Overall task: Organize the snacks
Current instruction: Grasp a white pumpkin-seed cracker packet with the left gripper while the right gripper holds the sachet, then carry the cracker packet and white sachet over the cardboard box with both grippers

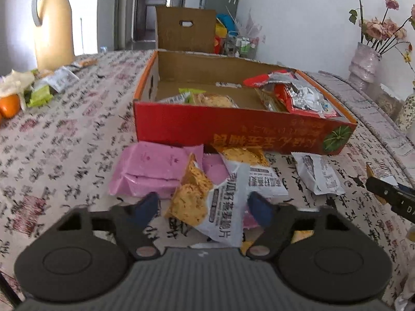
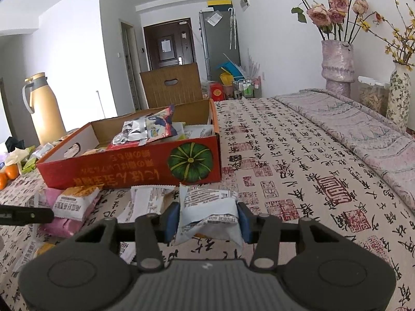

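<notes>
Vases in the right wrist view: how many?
2. A pink vase with roses beyond the table's right edge; a floral-patterned vase just right of it. Others may sit outside the frame.

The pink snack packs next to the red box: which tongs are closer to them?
Left. The left tongs sit right in front of the pink snack packs, straddling a chip packet. The right tongs are off to the side, gripping a white packet.

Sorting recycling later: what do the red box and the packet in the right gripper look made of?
Red box: corrugated cardboard, printed red outside, bare brown inside. Packet clamped in the right gripper: thin white plastic film, apparently, creased with a serrated seal.
</notes>
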Demonstrator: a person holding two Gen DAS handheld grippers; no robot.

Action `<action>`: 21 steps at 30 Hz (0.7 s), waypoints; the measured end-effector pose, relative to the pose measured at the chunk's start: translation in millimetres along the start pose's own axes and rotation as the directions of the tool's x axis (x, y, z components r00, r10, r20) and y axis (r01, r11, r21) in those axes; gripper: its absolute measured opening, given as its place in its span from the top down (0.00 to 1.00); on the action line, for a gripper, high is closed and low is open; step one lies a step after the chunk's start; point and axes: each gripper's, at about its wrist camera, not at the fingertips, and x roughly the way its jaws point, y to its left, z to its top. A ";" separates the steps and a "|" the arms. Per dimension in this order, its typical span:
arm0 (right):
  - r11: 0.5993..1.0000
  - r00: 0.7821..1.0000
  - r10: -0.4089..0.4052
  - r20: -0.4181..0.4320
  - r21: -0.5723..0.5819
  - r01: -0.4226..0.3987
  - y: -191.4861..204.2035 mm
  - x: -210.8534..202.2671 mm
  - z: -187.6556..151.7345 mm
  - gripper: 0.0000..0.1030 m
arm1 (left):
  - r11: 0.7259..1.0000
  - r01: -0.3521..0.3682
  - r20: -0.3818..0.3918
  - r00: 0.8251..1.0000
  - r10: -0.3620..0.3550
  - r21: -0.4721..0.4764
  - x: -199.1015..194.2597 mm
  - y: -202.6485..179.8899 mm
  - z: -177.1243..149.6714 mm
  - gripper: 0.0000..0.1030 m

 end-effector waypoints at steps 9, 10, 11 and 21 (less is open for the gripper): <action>1.000 1.000 0.011 -0.008 -0.003 -0.011 5.7 -4.2 -6.5 0.55 | 1.000 0.025 0.009 1.000 -0.025 -0.014 -5.2 2.3 -3.6 0.52; 1.000 1.000 0.013 -0.010 -0.004 -0.013 6.4 -4.9 -7.2 0.55 | 1.000 0.027 0.015 1.000 -0.027 -0.012 -7.2 2.2 -4.0 0.57; 1.000 1.000 0.014 -0.010 -0.005 -0.014 7.1 -5.6 -8.0 0.55 | 1.000 0.025 0.022 0.999 -0.024 -0.013 -9.0 2.5 -3.7 0.58; 1.000 1.000 0.021 0.000 -0.010 -0.021 11.7 -17.0 -10.2 0.55 | 0.999 0.008 0.071 0.997 -0.006 -0.037 -29.6 7.5 -5.7 0.68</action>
